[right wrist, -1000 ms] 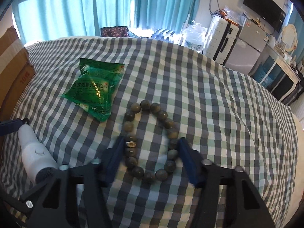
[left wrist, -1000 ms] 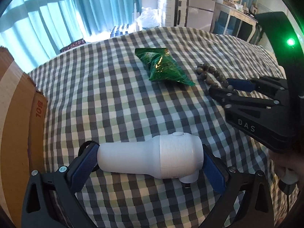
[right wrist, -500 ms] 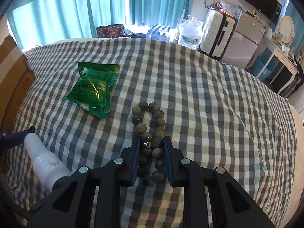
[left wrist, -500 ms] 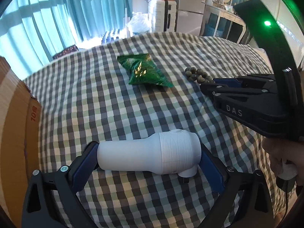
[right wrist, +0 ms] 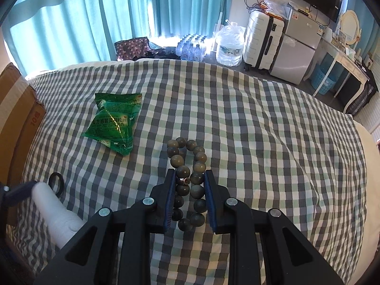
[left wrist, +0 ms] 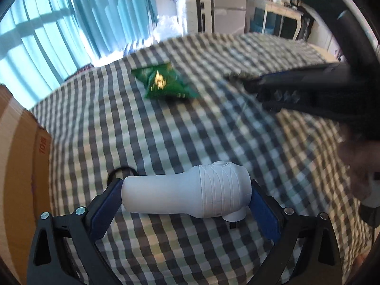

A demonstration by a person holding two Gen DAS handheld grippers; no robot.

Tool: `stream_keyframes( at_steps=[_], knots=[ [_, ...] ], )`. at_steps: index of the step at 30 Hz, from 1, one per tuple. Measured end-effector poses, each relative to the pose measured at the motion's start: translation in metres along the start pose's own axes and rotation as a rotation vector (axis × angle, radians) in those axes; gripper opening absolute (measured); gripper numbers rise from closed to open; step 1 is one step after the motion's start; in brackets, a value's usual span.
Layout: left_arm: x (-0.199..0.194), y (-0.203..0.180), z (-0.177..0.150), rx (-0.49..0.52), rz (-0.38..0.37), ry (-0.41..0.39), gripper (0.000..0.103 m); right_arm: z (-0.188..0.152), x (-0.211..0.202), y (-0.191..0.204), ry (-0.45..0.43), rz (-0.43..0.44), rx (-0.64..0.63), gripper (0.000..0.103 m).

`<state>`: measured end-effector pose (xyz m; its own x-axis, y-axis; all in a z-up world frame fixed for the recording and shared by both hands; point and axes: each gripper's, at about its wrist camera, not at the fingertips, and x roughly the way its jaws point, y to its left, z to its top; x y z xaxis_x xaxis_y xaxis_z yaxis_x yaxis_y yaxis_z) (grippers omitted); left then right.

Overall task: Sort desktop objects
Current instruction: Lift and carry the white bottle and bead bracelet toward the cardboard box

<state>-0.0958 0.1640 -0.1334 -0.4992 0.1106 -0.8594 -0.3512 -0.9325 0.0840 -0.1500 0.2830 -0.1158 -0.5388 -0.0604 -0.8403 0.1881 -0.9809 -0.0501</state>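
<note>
My left gripper (left wrist: 185, 197) is shut on a white handheld device (left wrist: 187, 196), held crosswise above the checked cloth; the device also shows at the lower left of the right wrist view (right wrist: 57, 211). My right gripper (right wrist: 188, 178) is shut on a bracelet of dark round beads (right wrist: 187, 163), squeezed into a narrow loop and lifted off the cloth. The right gripper shows blurred at the right of the left wrist view (left wrist: 296, 92). A green foil packet (right wrist: 114, 123) lies flat on the cloth, left of the bracelet; it also shows in the left wrist view (left wrist: 163, 84).
A cardboard box (right wrist: 14, 118) stands at the left edge of the checked cloth (right wrist: 261, 142); it also shows in the left wrist view (left wrist: 21, 166). A small black ring (right wrist: 56, 181) lies on the cloth by the white device. Curtains, water bottles, a suitcase and a fridge stand beyond.
My right gripper closed on the bead bracelet, squeezing it narrow, and lifted it. My left gripper rose with the white device still held.
</note>
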Motion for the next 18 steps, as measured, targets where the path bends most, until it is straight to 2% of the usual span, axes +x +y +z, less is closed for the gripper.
stream_keyframes(
  at_steps=[4,8,11,18],
  knots=[
    [-0.008,-0.006,0.002,0.027,0.033,-0.045,0.101,0.000,-0.002,-0.001,-0.004,0.004,0.001,0.023],
    [-0.023,-0.008,0.004,0.022,0.005,-0.092,0.101,0.002,-0.010,-0.004,-0.029,0.013,0.020,0.023],
    [-0.039,-0.007,0.007,0.029,0.019,-0.139,0.101,0.006,-0.019,-0.007,-0.051,0.024,0.044,0.023],
    [-0.074,0.012,0.012,-0.037,0.019,-0.204,0.101,0.017,-0.051,-0.014,-0.117,0.033,0.103,0.023]
  ],
)
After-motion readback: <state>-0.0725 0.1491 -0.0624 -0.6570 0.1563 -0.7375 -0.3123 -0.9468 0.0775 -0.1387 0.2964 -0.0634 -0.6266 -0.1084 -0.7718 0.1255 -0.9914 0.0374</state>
